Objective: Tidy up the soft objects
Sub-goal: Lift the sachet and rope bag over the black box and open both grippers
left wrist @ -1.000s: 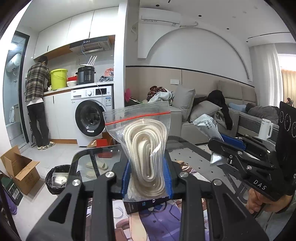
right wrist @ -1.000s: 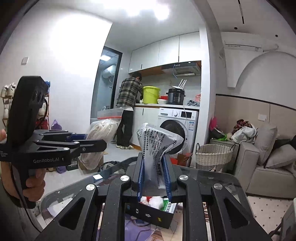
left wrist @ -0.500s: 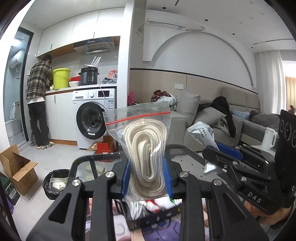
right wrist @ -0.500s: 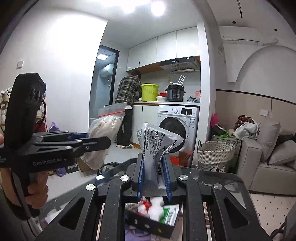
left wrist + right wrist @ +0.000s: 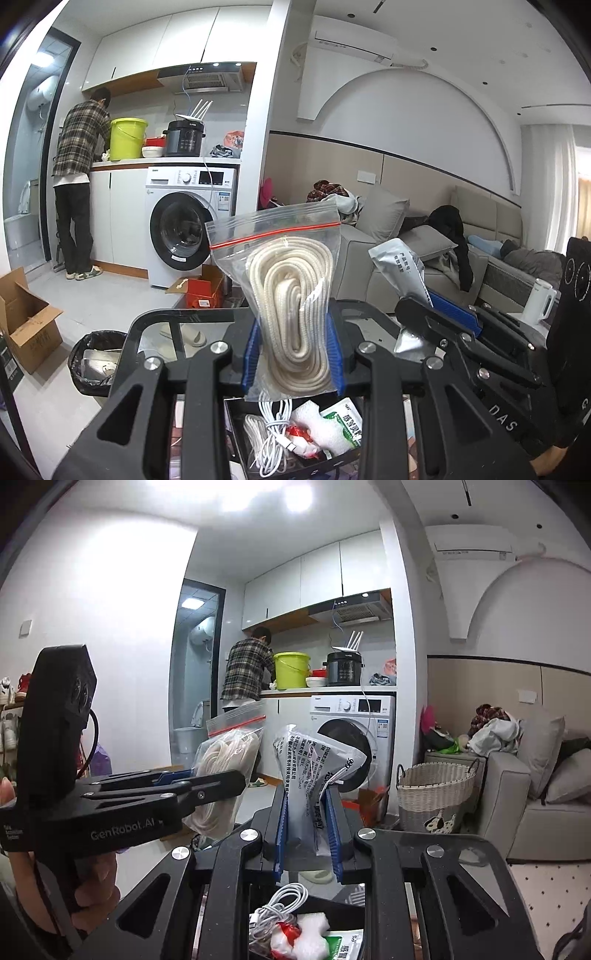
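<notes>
My left gripper (image 5: 293,354) is shut on a clear zip bag of white rope (image 5: 291,295) and holds it upright above a black box (image 5: 295,439). The box holds a white cable (image 5: 271,443), a white foam piece and a green-and-white packet. My right gripper (image 5: 306,830) is shut on a silver printed pouch (image 5: 314,771), held upright over the same box (image 5: 306,938). The right gripper also shows at the right of the left wrist view (image 5: 443,325). The left gripper with the rope bag (image 5: 225,768) shows at the left of the right wrist view.
The box sits on a glass-topped table (image 5: 177,325). Beyond it are a washing machine (image 5: 184,229), a person at the counter (image 5: 79,184), a black bin (image 5: 92,362), a cardboard box (image 5: 26,317), a wicker basket (image 5: 436,794) and a grey sofa (image 5: 406,258).
Both grippers have moved forward over the black box with their bags still held. The box's contents have come into view beneath the fingers.
</notes>
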`<state>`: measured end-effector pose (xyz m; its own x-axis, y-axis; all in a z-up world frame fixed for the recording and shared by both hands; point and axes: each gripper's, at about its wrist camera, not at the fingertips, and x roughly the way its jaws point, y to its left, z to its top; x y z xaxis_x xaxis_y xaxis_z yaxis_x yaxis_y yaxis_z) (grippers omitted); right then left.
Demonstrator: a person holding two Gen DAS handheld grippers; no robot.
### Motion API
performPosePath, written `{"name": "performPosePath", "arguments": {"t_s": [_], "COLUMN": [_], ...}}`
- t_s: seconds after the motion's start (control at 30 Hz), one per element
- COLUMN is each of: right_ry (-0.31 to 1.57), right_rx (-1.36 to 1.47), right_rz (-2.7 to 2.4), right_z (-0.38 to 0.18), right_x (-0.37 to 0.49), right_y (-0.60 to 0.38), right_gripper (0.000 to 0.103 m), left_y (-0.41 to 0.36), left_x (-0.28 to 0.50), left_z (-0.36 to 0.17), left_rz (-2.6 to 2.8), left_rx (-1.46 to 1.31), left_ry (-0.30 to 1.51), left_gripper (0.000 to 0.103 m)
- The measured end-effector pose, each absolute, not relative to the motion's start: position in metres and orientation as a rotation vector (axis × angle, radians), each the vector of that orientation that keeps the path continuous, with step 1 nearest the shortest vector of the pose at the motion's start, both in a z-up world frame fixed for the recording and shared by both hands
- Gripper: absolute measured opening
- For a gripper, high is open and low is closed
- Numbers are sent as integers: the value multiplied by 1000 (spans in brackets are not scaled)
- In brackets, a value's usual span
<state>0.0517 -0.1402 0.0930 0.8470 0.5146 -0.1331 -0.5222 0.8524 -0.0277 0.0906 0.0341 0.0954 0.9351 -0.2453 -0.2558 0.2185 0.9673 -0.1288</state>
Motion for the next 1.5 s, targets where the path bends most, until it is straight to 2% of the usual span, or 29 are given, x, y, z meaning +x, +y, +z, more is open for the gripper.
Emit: {"name": "performPosePath", "arguments": {"t_s": [0.53,1.17,1.4,1.5], "right_ry": [167,714,868,892], "right_rx": [-70,-152,-164,-168], "right_rz": [535,469,459,458], "right_z": [86,0,-34,-37], "right_x": [70,149,166,169], "right_y": [-134,-120,-123,-122], "right_gripper": [18,18,18,19], "left_y": [32,9,0,-1], "left_x": [106,172,171,169], "left_z": [93,13,5,6], "left_rz": [-236,-256,-283,-288], "left_rx": [-102,-100,-81,-79], "left_ry": [356,884,928,926], "left_gripper": [30,29,30,34]}}
